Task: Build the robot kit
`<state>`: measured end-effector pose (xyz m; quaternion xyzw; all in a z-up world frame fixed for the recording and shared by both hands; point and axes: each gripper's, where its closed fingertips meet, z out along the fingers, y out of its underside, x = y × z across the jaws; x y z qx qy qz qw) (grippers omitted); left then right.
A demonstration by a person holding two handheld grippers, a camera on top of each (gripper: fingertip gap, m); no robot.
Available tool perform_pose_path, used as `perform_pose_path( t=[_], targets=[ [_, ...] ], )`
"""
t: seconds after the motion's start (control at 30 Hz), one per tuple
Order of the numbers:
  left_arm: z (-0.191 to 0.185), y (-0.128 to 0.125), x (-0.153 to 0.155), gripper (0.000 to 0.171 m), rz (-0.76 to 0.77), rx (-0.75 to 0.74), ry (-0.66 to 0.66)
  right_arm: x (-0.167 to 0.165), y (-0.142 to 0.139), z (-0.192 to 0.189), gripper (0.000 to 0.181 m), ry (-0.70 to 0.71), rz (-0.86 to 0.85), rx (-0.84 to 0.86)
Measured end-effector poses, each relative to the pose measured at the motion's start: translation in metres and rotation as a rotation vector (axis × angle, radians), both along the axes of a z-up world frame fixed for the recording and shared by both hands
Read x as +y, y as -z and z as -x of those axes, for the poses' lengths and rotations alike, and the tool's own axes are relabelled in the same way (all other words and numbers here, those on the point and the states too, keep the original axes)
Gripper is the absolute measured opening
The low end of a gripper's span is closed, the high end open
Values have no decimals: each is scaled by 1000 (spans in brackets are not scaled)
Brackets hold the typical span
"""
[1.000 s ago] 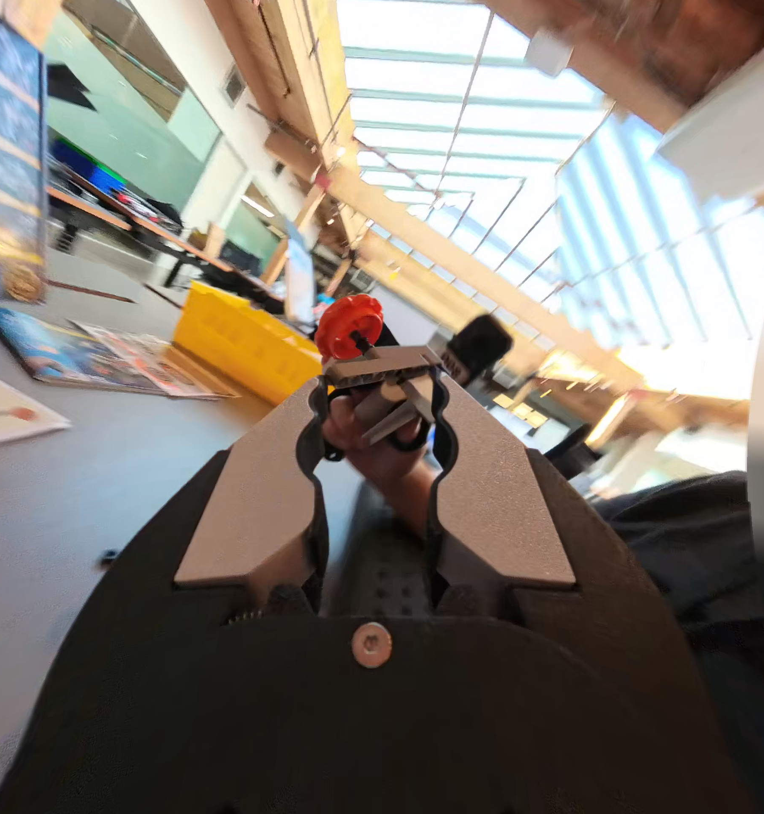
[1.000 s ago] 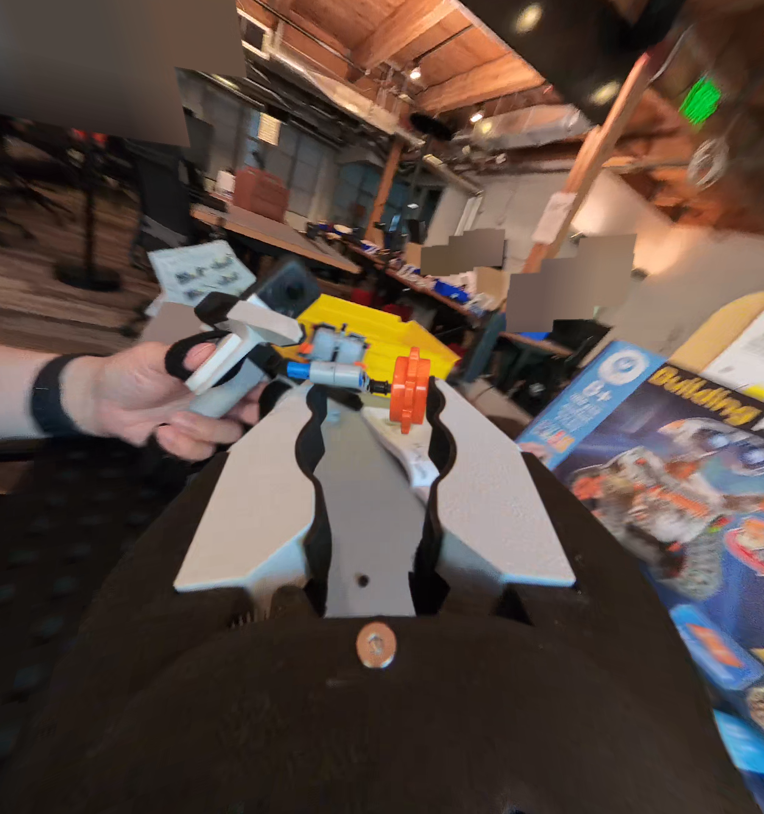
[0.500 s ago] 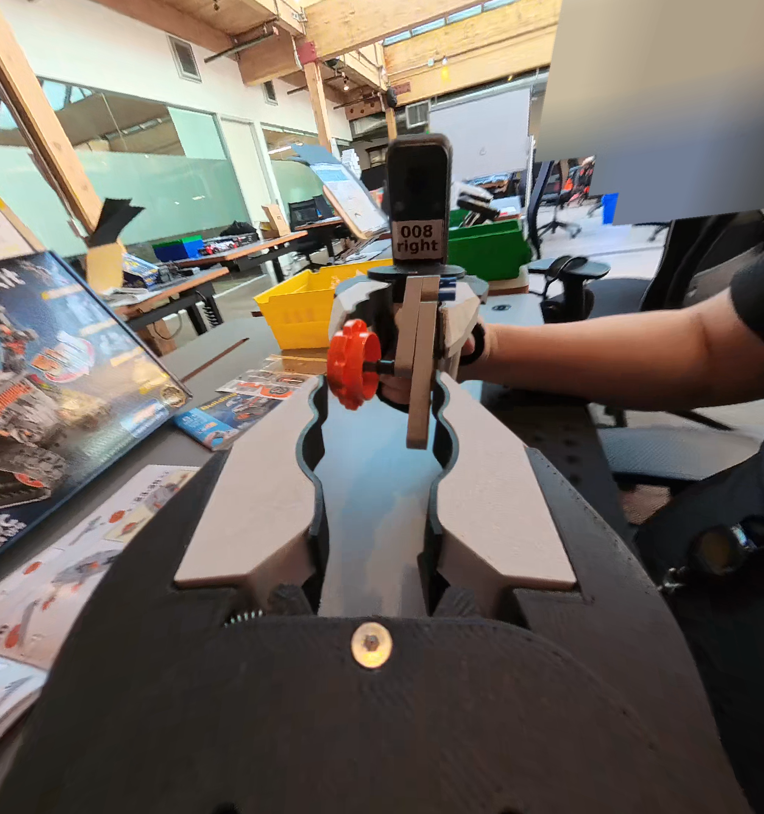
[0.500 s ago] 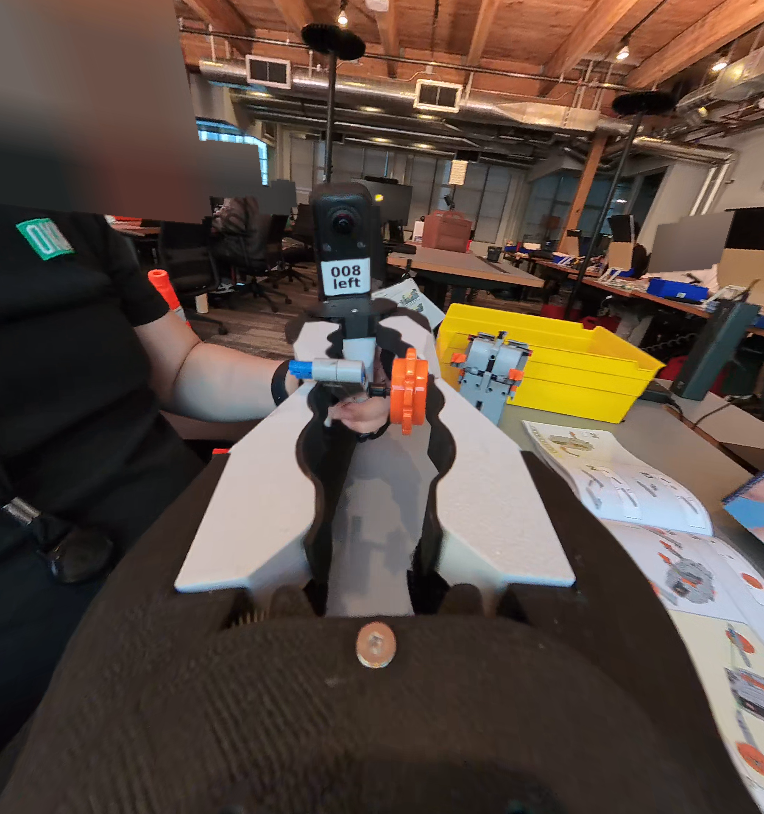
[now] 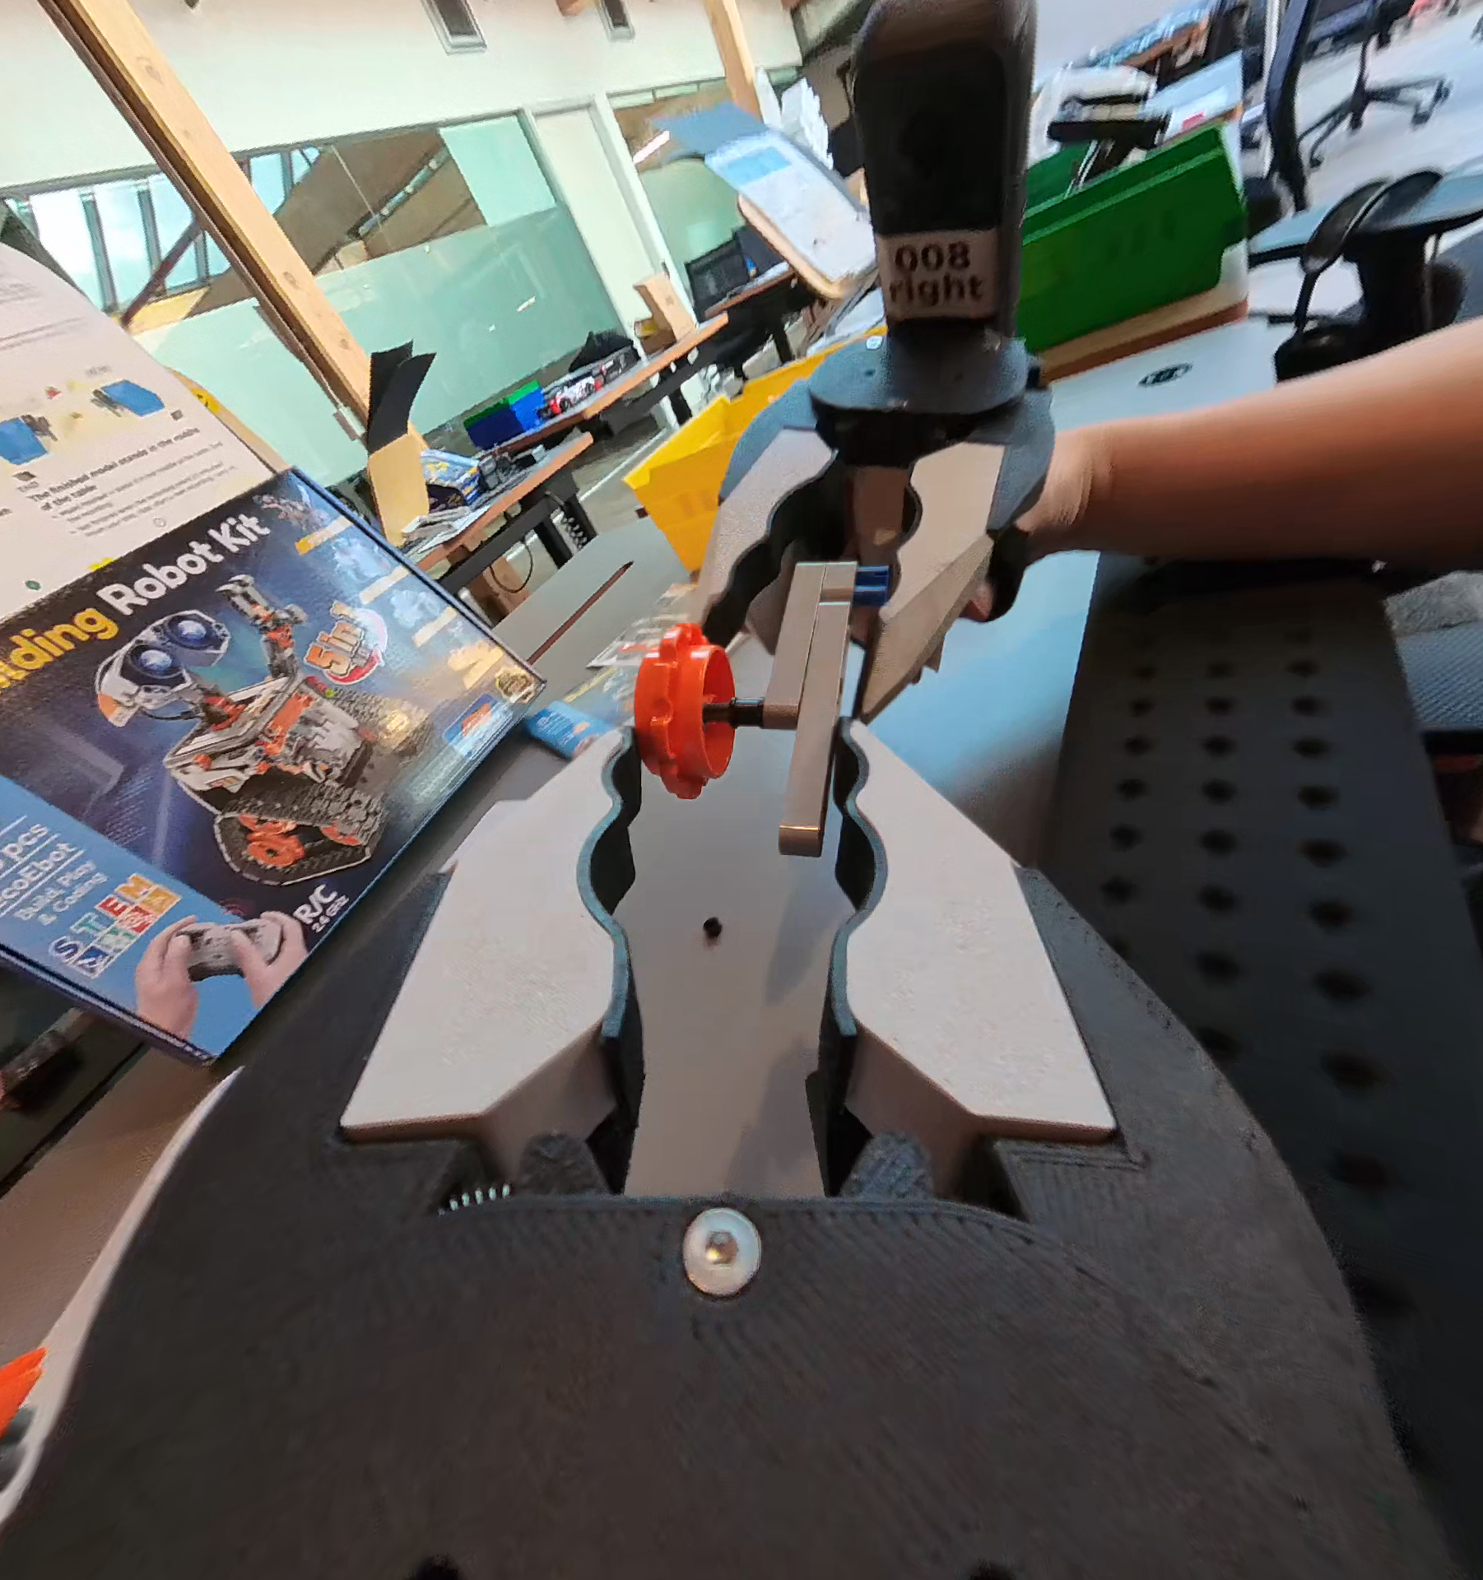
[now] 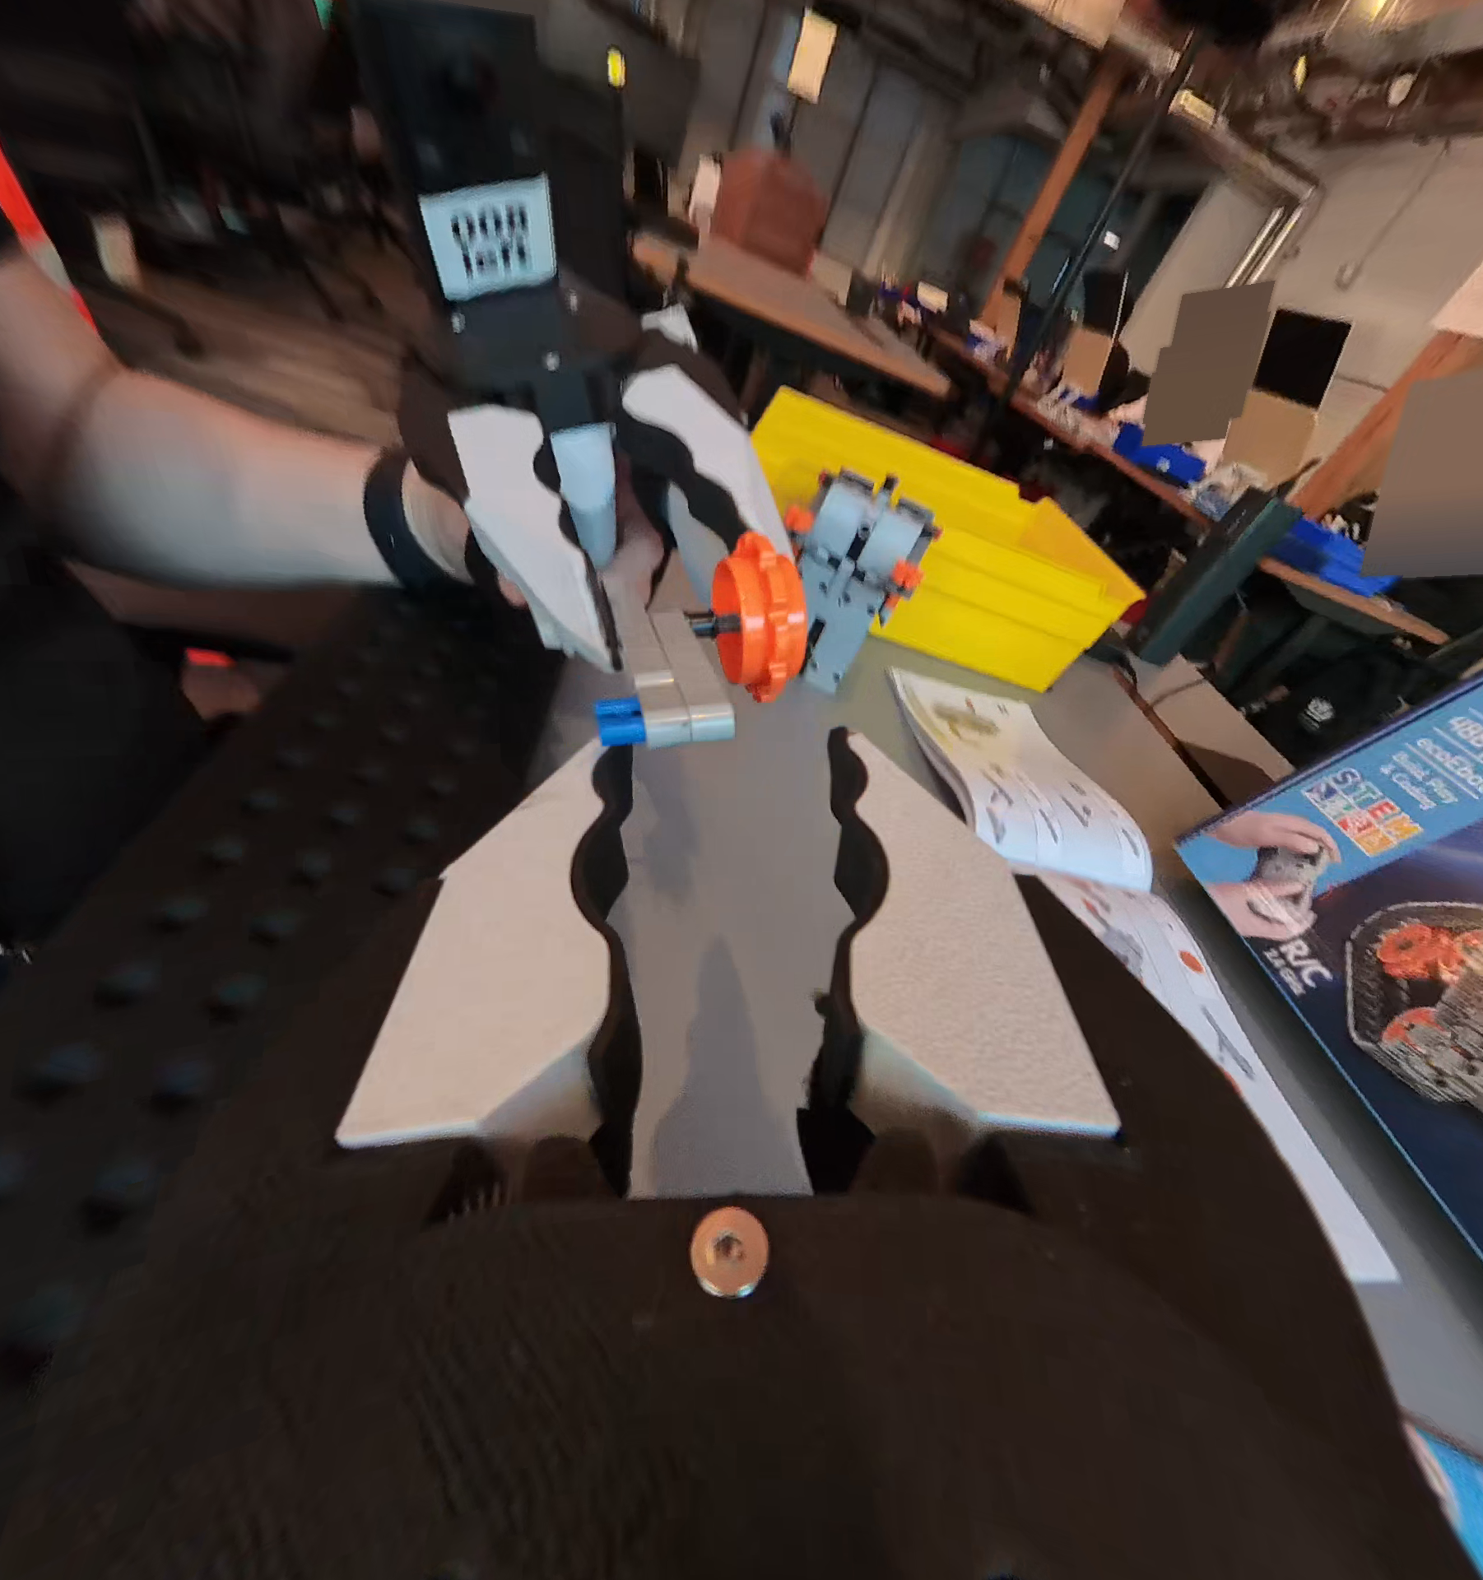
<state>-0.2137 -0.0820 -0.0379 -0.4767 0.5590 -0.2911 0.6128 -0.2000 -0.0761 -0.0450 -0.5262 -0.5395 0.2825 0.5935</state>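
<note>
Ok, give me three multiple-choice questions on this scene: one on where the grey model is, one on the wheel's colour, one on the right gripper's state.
1. The grey model stands:
A) inside the yellow bin
B) on the table, by the bin
C) on the floor

2. The wheel is:
A) blue
B) green
C) orange

3. The right gripper is:
A) open and empty
B) shut on the wheel
C) shut on the model

Answers:
1 B: its foot rests on the tabletop, outside the bin's wall.
2 C: both views show it orange.
3 A: its fingers stand apart with only table between them. The wheel and its grey beams sit between the fingers of the left gripper.
</note>
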Motion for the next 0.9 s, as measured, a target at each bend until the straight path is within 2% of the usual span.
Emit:
perform_pose_path(
  t=[0.23,0.33,0.47,0.57,0.9],
  targets=[
    [-1,32,8,44,-114,192,-74,8,33,3,69,114,-117,-215],
    [-5,42,2,44,-141,240,-56,4,33,11,64,101,-178,-226],
    [-9,46,0,44,-193,259,-65,2,41,10,44,106,-227,-324],
    [-9,46,-1,43,-190,255,-55,1,41,11,44,120,-276,-336],
    [-12,60,-3,45,-151,288,-9,0,59,12,44,105,-112,-390]
  ],
)
